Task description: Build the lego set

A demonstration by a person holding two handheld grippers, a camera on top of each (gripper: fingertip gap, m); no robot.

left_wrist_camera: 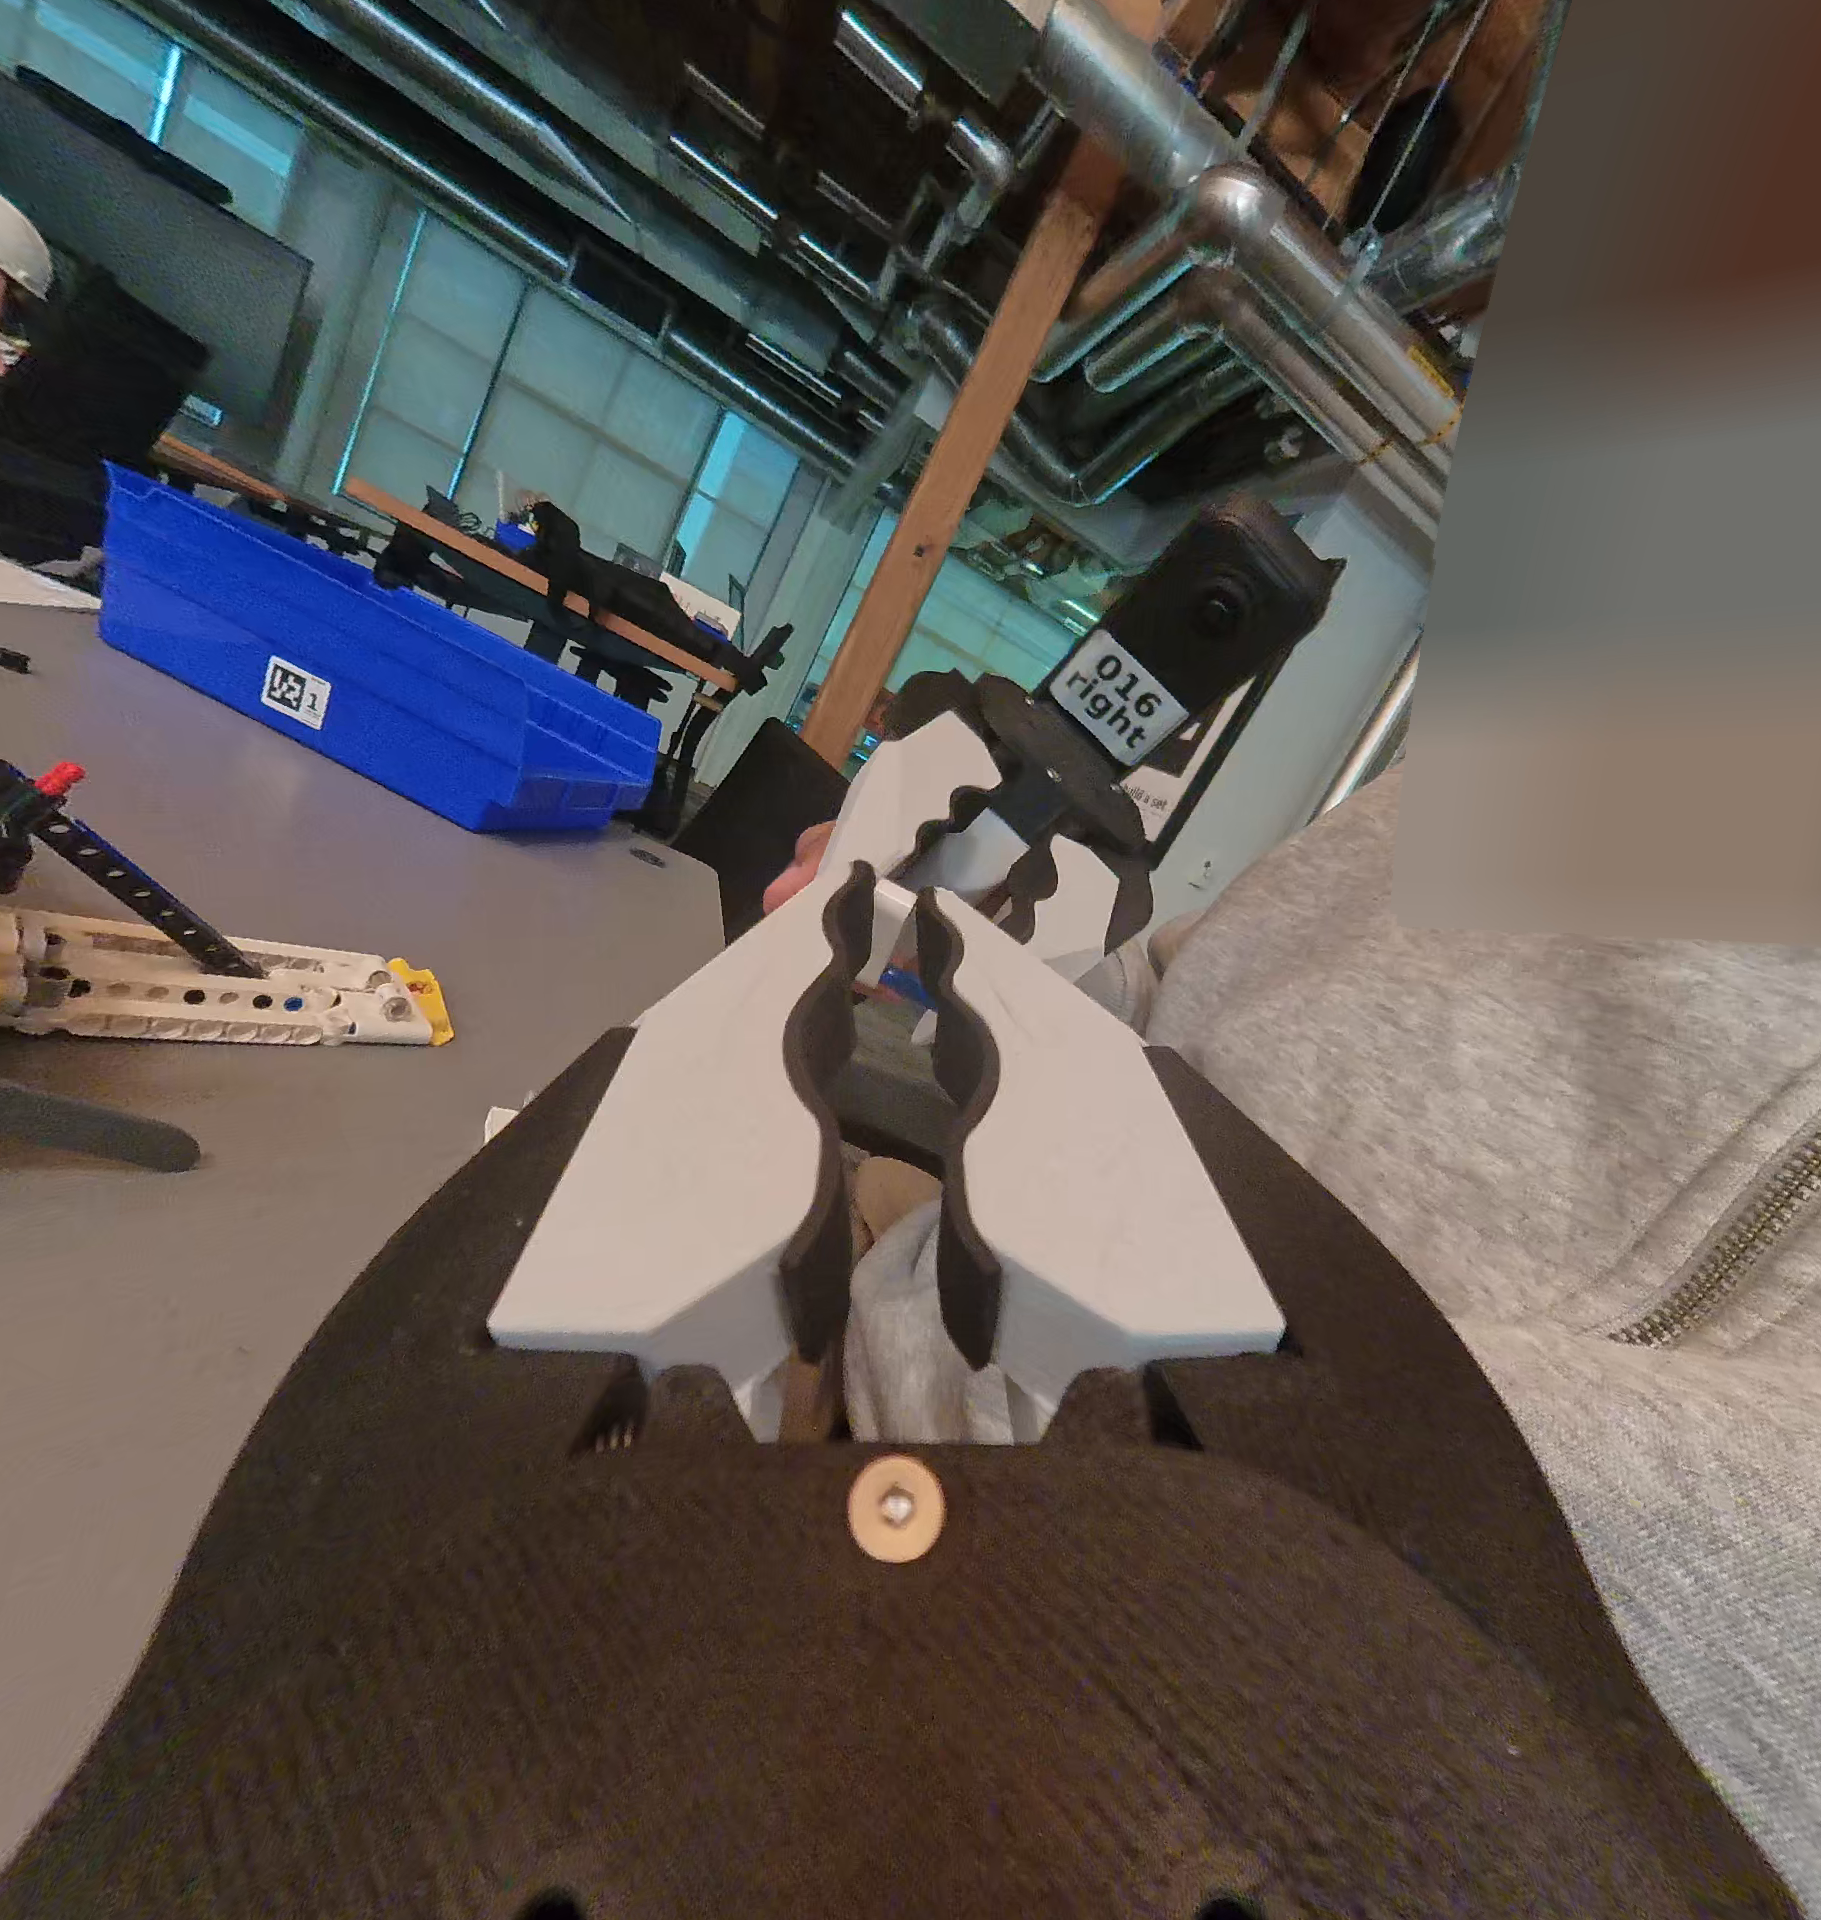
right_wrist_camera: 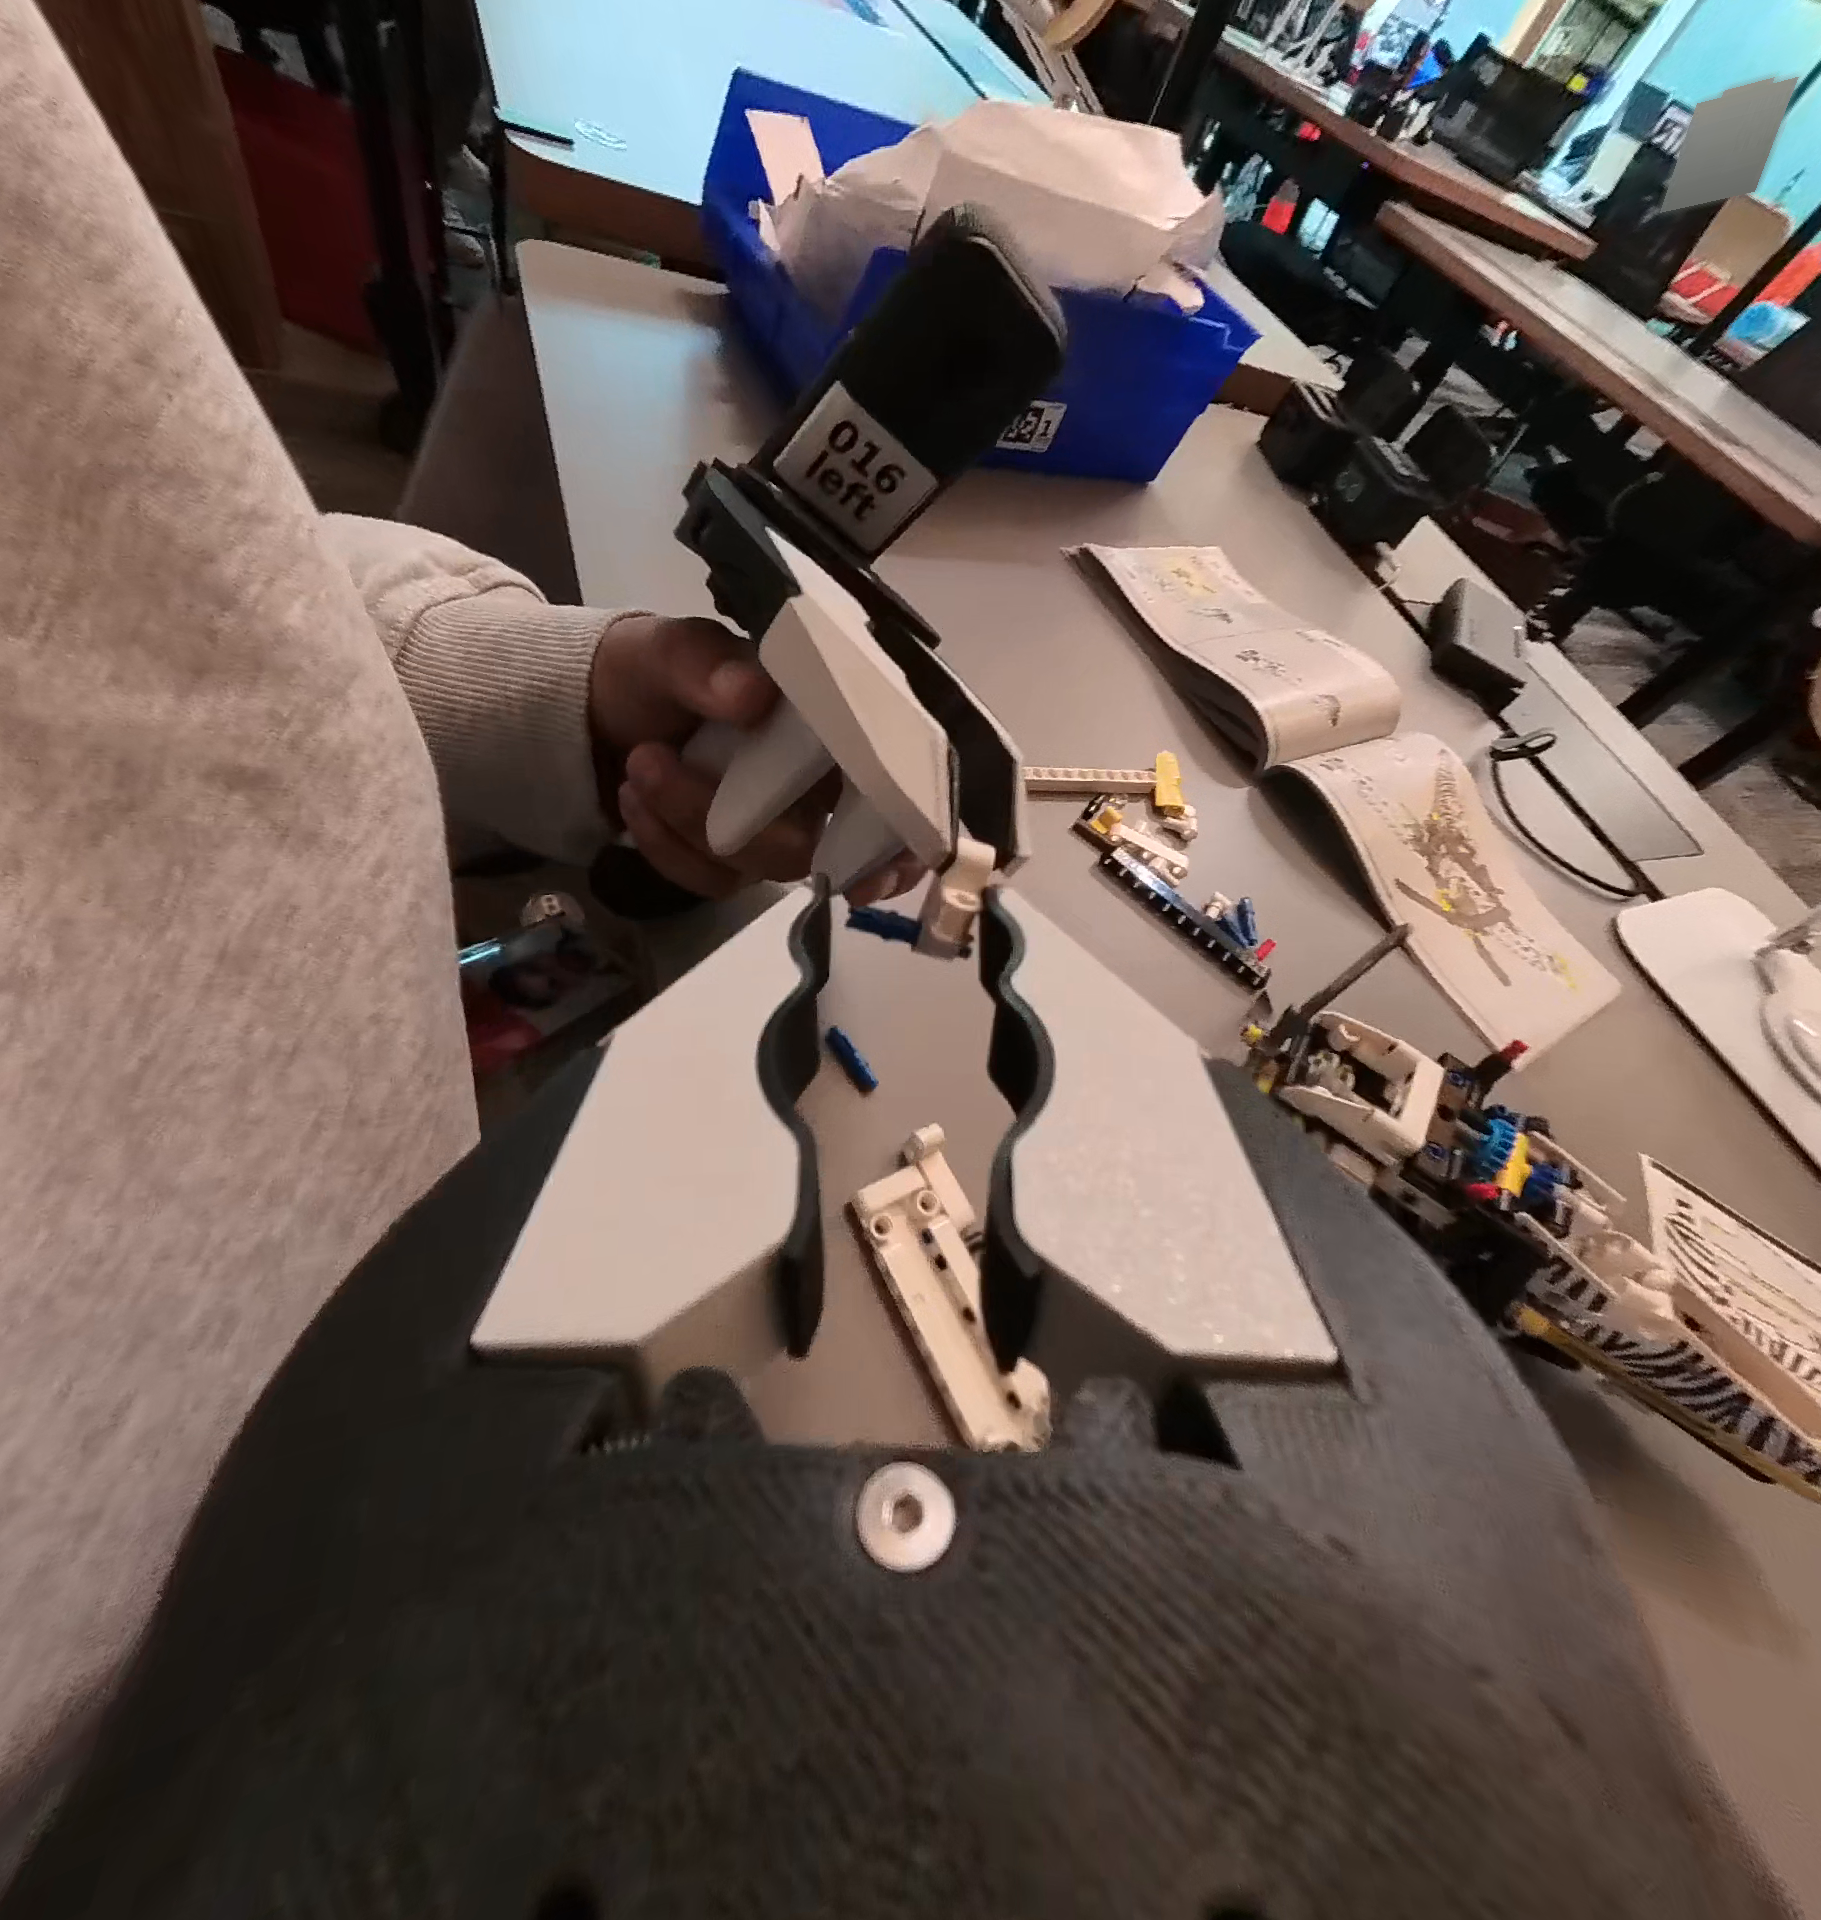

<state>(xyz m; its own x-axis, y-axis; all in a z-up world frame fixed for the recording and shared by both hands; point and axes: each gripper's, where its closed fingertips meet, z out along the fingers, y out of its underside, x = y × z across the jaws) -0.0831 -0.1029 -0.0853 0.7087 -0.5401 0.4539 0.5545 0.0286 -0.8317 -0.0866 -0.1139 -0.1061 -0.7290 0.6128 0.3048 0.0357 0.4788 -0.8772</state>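
On the left of the right wrist view, a hand (right_wrist_camera: 677,748) in a grey sleeve holds the left hand-held gripper (right_wrist_camera: 973,873) up above the table (right_wrist_camera: 657,416), and its two fingers are pinched tight on a small white lego piece (right_wrist_camera: 953,899) with a blue pin (right_wrist_camera: 880,920) sticking out of it. Just below, the right hand-held gripper (right_wrist_camera: 901,935) has its fingers spread apart with nothing in them, and its tips sit right beside that white piece. Between them, down on the table, lie a loose blue pin (right_wrist_camera: 849,1058) and a white beam (right_wrist_camera: 937,1288) with holes. Further right sit more loose pieces (right_wrist_camera: 1176,862), then the open instruction book (right_wrist_camera: 1405,800). At the far right is the big lego model (right_wrist_camera: 1405,1122), white with black and yellow stripes. I think the build is well along, since the model already has many parts joined. Still, loose bits wait on the table, so there is more to add
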